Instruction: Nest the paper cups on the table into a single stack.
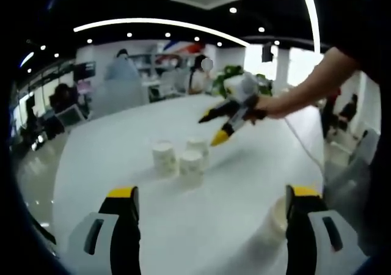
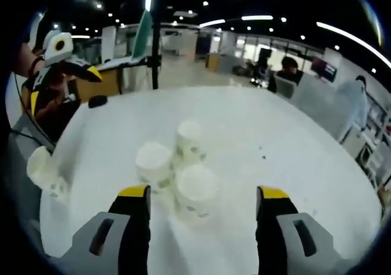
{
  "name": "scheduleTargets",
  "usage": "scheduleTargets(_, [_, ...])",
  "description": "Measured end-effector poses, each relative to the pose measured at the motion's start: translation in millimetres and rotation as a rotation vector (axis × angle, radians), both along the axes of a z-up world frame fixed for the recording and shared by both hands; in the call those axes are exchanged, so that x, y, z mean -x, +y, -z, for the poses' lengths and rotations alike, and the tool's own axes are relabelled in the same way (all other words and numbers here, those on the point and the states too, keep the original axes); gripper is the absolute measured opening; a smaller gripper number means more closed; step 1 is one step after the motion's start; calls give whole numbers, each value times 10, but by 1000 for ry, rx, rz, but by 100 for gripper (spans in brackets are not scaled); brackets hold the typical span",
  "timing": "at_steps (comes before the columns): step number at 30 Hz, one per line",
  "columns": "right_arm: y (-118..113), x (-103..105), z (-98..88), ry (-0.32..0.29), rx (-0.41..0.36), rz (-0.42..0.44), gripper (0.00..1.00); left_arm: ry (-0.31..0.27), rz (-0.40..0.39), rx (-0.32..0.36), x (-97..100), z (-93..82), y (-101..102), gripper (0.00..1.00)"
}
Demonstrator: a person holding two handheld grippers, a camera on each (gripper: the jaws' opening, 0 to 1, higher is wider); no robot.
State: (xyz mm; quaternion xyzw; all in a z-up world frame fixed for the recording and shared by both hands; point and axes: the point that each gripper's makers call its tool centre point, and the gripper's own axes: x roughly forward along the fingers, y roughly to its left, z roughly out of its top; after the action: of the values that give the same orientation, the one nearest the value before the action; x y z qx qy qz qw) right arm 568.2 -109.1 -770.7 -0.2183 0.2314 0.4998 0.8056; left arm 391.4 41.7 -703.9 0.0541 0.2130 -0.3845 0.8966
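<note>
In the right gripper view, the right tool (image 2: 202, 201) is hovering with its jaws spread wide and holding nothing, just above the nearest of three upside-down paper cups (image 2: 195, 189) that are clustering together on the white desk (image 2: 293, 159). A fourth cup (image 2: 44, 170) is lying tipped near the desk's edge, well apart. The left tool (image 1: 211, 198) is also gaping wide and gripping nothing in the left gripper view, with the cluster sitting beyond it.
</note>
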Motion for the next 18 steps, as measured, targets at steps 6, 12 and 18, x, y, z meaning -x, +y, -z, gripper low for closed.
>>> scheduleTargets(6, [42,-12,49,8,21,-28,59,-3,-10,12,-2,-10,-1,98])
scheduleTargets(12, [64,13,94,25,31,-53,52,0,-22,16,7,-12,0,98])
scheduleTargets(18, [73,28,147,38,35,-66,47,5,-23,13,45,14,0,98])
